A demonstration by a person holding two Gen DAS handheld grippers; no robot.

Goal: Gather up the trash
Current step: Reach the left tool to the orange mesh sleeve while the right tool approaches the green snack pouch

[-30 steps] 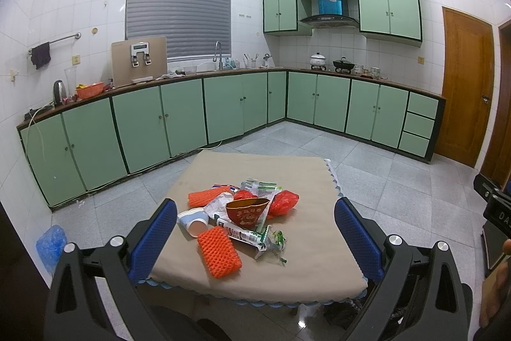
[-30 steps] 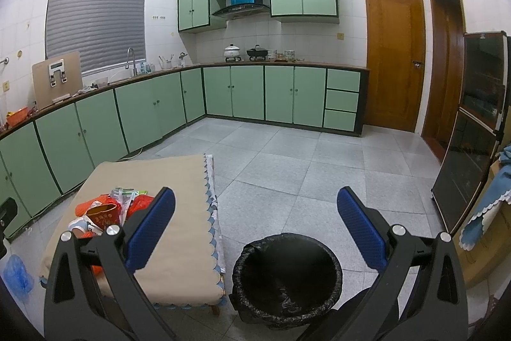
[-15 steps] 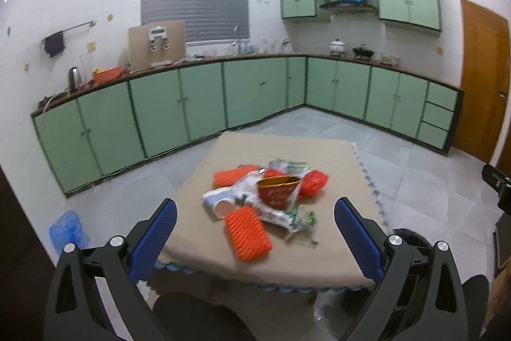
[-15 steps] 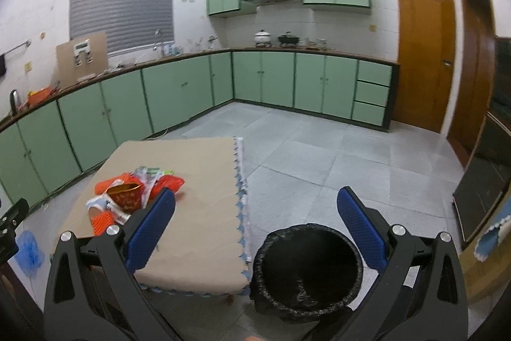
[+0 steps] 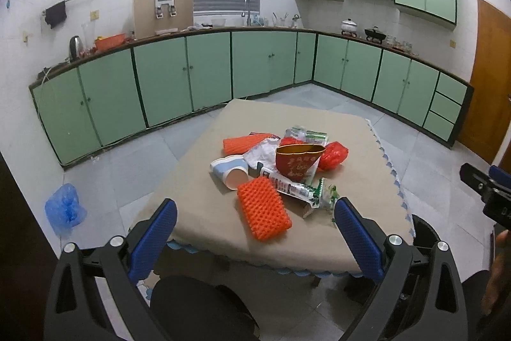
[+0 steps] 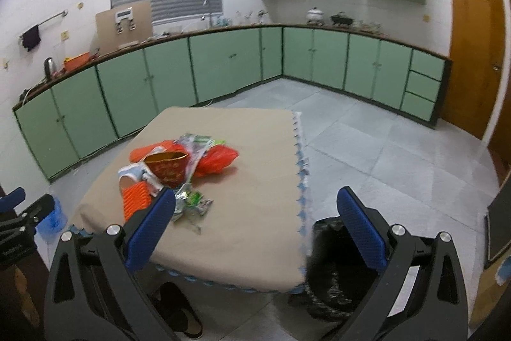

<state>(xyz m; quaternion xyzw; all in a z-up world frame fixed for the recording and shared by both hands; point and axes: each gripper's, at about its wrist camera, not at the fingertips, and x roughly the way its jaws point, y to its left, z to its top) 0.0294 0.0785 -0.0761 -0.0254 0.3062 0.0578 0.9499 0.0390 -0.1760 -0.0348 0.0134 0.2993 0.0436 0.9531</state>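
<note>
**What the 2 views leave unseen**

From where I stand, the black-lined trash bin (image 6: 335,270) sits half behind the table (image 6: 242,232) corner in the right wrist view, its rim smeared by blur. In the left wrist view only a dark sliver of it (image 5: 424,232) shows past the table (image 5: 204,213) edge. The red paper bag (image 5: 298,163) covers much of the white wrapper (image 5: 263,154) beneath it, and its gold print is too small to read. The green wrappers (image 6: 191,203) blur into a streak. A dark slipper (image 6: 182,309) lies partly under the table. A hand (image 5: 499,258) is cut off at the frame's right edge.
</note>
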